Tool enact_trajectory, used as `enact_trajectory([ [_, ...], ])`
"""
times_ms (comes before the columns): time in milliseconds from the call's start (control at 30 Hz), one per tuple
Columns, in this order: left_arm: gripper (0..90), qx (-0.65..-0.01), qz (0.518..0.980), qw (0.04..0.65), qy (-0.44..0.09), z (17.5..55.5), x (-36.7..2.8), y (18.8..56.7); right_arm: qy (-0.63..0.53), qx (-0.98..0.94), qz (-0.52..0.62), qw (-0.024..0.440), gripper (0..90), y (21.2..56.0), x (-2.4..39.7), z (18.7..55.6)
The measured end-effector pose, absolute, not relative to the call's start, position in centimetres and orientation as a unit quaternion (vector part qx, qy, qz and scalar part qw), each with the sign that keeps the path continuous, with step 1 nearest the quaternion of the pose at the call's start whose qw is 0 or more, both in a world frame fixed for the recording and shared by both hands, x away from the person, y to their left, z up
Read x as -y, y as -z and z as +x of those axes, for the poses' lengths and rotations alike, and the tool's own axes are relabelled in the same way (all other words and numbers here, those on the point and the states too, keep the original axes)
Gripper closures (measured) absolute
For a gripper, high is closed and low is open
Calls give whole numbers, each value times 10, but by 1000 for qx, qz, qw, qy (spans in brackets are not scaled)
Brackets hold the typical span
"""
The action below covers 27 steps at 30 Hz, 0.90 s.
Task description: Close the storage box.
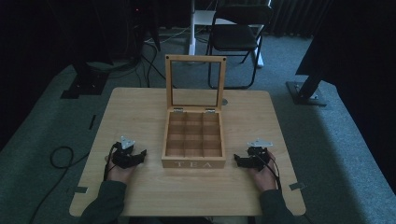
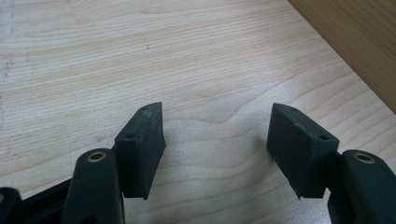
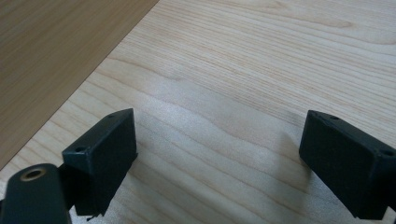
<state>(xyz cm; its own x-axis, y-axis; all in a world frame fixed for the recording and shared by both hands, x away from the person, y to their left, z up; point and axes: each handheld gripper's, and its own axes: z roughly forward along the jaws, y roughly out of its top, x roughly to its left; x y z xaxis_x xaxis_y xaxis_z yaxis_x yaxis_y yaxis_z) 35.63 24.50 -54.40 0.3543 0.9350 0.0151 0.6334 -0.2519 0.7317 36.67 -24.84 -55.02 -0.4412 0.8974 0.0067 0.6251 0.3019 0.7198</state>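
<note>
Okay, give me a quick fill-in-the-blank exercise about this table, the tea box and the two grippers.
1. The lid of the tea box stands ____.
2. The word lettered on the box's front wall is ____.
3. The left gripper and right gripper both rest on the table with their jaws ____.
4. The box's compartments hold ____.

Missing words: open; TEA; open; nothing

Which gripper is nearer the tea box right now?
Right, slightly. The right gripper sits just off the tea box's front right corner; the left gripper rests farther from its left side.
</note>
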Motion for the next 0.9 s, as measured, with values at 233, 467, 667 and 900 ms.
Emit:
enact_trajectory([
  [233, 341, -515, 759, 324, -230, 356, -245, 544, -334, -781, 488, 204, 108, 550, 248, 367],
  [467, 417, -516, 762, 321, -224, 357, -247, 541, -336, -782, 484, 204, 186, 549, 250, 367],
  [667, 432, -508, 764, 328, -224, 362, -246, 533, -318, -790, 487, 194, 282, 543, 250, 370],
  [900, 432, -496, 769, 339, -217, 366, -241, 525, -303, -795, 481, 212, 344, 533, 250, 367],
])
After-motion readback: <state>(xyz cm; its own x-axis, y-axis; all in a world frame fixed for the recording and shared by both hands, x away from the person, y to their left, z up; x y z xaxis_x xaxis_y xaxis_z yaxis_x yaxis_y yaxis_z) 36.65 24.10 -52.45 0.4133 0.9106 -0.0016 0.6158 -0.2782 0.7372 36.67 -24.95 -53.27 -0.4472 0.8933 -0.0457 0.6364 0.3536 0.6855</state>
